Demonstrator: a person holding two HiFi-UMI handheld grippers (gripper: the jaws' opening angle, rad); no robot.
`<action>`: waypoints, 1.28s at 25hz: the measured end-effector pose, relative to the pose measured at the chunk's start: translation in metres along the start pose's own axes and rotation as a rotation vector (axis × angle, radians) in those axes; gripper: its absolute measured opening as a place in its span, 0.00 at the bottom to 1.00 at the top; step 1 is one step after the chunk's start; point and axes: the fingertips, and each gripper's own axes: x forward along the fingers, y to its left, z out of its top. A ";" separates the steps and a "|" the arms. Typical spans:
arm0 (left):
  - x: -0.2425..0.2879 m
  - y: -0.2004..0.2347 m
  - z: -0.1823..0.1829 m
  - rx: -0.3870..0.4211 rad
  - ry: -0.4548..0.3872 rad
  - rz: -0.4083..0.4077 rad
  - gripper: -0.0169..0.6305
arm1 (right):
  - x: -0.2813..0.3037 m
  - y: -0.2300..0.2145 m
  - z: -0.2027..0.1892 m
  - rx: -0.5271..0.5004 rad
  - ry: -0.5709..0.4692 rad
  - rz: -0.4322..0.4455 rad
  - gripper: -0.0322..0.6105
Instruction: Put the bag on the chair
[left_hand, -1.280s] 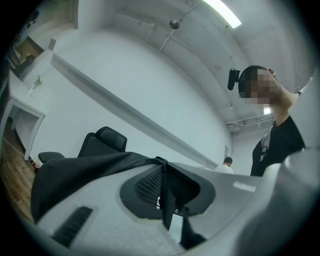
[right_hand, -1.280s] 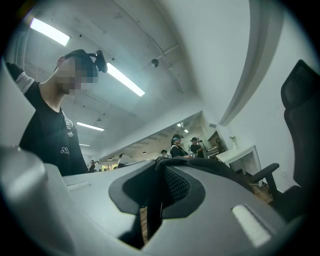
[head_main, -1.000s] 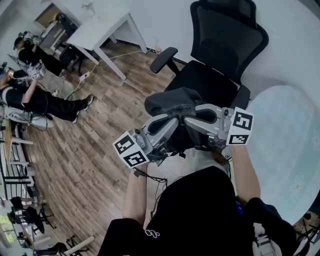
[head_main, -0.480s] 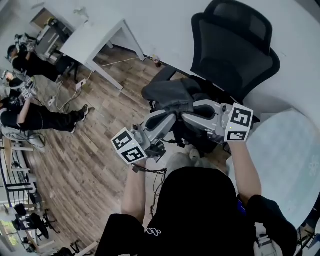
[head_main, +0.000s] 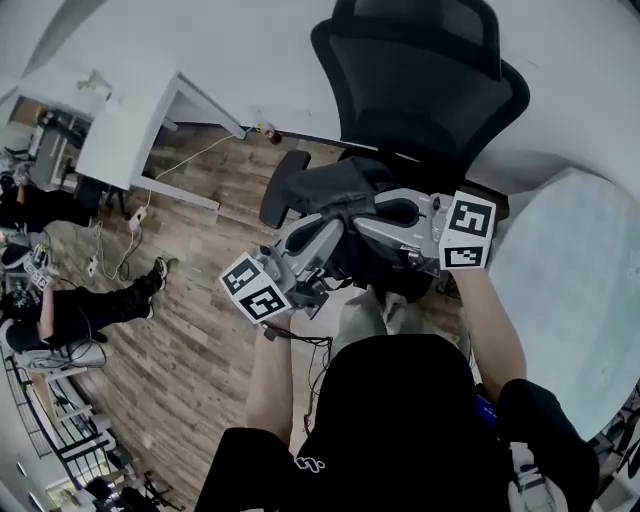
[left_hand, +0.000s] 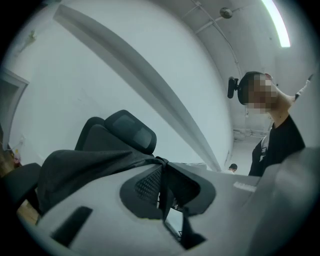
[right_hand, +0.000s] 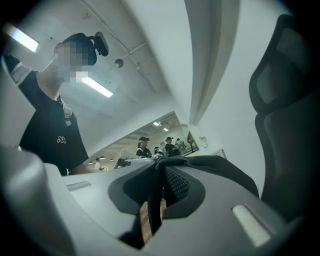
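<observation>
Left hand-held gripper (head_main: 338, 222) and right hand-held gripper (head_main: 373, 221) are each clamping the dark bag (head_main: 325, 188), carrying it aloft and closer to the black chair (head_main: 420, 90) than one second earlier.

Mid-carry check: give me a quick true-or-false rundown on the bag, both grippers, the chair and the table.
1. The left gripper is shut on the dark bag. True.
2. The right gripper is open and empty. False: it pinches the bag's fabric too.
3. The chair ahead is black. True.
4. In the head view, the white table stands right of the chair. False: it stands at the upper left.
</observation>
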 end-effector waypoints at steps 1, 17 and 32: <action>0.003 0.005 -0.003 -0.016 0.011 -0.019 0.07 | -0.002 -0.005 -0.003 0.006 0.001 -0.028 0.12; 0.111 0.108 -0.043 -0.149 0.213 -0.243 0.07 | -0.064 -0.137 -0.030 0.113 -0.053 -0.458 0.12; 0.178 0.203 -0.092 -0.273 0.271 -0.279 0.07 | -0.105 -0.246 -0.077 0.277 -0.198 -0.609 0.12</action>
